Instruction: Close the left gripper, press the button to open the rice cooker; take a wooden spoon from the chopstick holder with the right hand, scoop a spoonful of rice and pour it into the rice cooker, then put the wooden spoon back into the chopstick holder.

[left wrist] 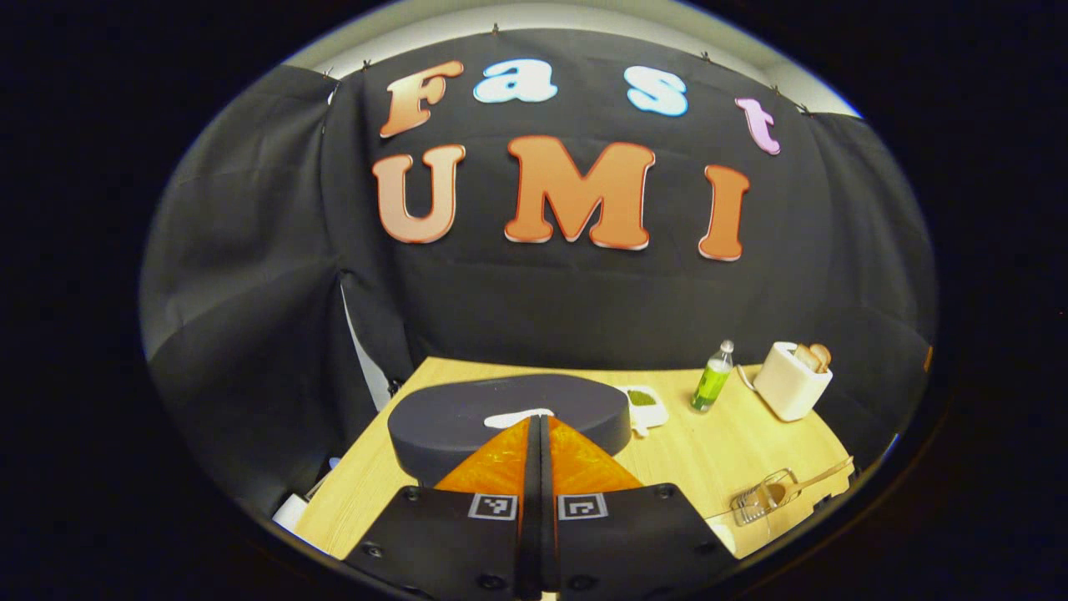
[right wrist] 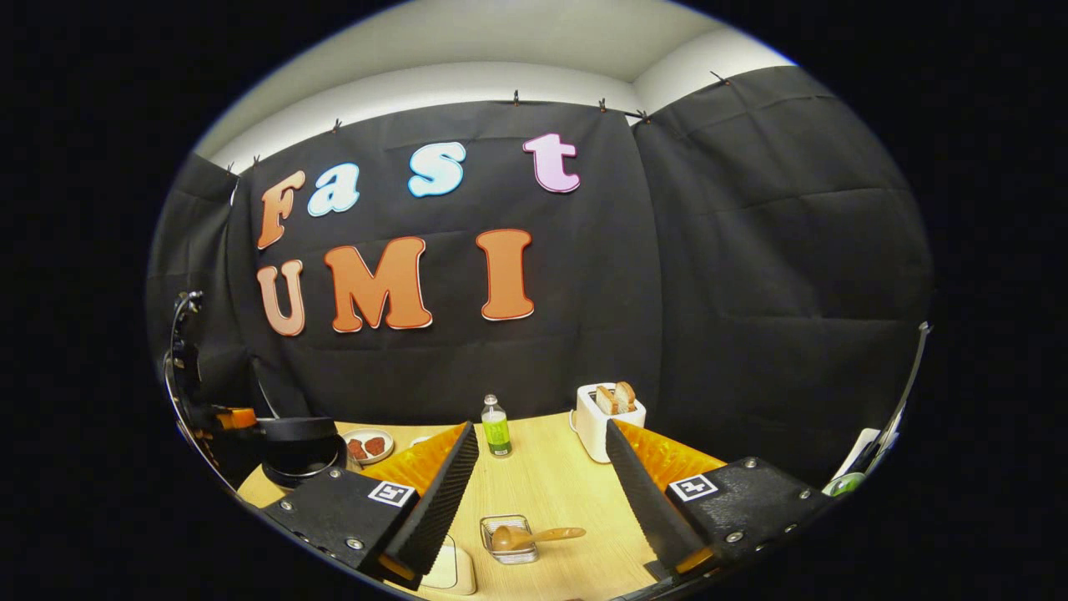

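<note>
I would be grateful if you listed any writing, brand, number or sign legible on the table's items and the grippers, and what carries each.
No text can be quoted.
Bottle: green label, too small to read.
Rice cooker: white mark on the lid, partly behind the left gripper, illegible.
Left gripper and right gripper: square black-and-white marker patterns, no words.
Toaster: no text visible.

— What can't you make out here?
— In the left gripper view, your left gripper (left wrist: 539,434) hides the front of the rice cooker (left wrist: 509,417), so any button there is covered.
— And the right gripper view?
— The rice cooker (right wrist: 300,446) is partly cut off behind a finger; the small dish's (right wrist: 370,445) contents are too small to tell.
</note>
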A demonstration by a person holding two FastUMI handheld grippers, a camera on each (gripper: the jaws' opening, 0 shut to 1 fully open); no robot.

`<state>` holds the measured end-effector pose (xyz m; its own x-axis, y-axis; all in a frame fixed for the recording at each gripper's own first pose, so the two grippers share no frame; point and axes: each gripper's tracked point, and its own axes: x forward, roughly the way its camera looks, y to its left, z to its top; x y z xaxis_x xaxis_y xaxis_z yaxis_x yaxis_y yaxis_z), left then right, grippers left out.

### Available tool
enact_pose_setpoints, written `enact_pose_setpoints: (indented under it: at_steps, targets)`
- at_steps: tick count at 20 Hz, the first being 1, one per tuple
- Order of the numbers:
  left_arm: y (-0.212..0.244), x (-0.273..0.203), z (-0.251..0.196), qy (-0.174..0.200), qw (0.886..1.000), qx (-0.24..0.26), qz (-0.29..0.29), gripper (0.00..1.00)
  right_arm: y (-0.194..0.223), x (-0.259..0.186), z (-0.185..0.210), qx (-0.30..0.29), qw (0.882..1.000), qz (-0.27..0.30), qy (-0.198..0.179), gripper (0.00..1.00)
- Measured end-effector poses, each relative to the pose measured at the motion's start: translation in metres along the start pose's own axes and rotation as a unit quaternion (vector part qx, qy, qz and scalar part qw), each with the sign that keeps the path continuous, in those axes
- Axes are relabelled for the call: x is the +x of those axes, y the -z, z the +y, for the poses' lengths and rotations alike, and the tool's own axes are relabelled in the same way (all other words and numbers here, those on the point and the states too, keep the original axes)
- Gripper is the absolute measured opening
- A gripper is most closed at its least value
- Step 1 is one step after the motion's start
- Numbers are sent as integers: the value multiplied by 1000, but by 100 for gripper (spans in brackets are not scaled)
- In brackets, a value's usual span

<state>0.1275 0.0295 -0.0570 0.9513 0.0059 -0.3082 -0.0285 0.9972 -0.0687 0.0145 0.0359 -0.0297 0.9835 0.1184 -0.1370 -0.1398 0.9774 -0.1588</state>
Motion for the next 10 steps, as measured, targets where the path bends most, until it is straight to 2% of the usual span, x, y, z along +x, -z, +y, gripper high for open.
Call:
enact_pose_setpoints:
  at_steps: [1, 2, 3, 4, 5, 8, 9, 10]
  targets:
    - [-2, -7, 0, -1, 1000, -9, -1, 4, 2, 0, 0, 3, 1000, -3, -3, 95]
    - [-5, -13, 2, -3, 1000, -14, -7, 4, 5, 0, 0, 7, 1000, -4, -7, 100]
    - [-8, -20, 4, -6, 1000, -14, -14, 4, 7, 1, -1, 10, 1000, -6, -10, 95]
    - [-9, -25, 5, -10, 1000, -11, -18, 4, 12, 3, -3, 14, 1000, -4, -11, 100]
    - [-8, -31, 7, -13, 1000, -8, -19, 4, 20, 6, -4, 17, 1000, 1, -11, 95]
    - [-11, -46, 11, -24, 999, -4, -26, 5, 39, 15, -10, 29, 999, 14, -8, 95]
    - [-15, -52, 11, -22, 999, -4, -36, 5, 47, 18, -11, 33, 999, 20, -8, 100]
    - [-25, -58, 10, -20, 998, -2, -56, 5, 57, 22, -13, 37, 999, 25, -8, 95]
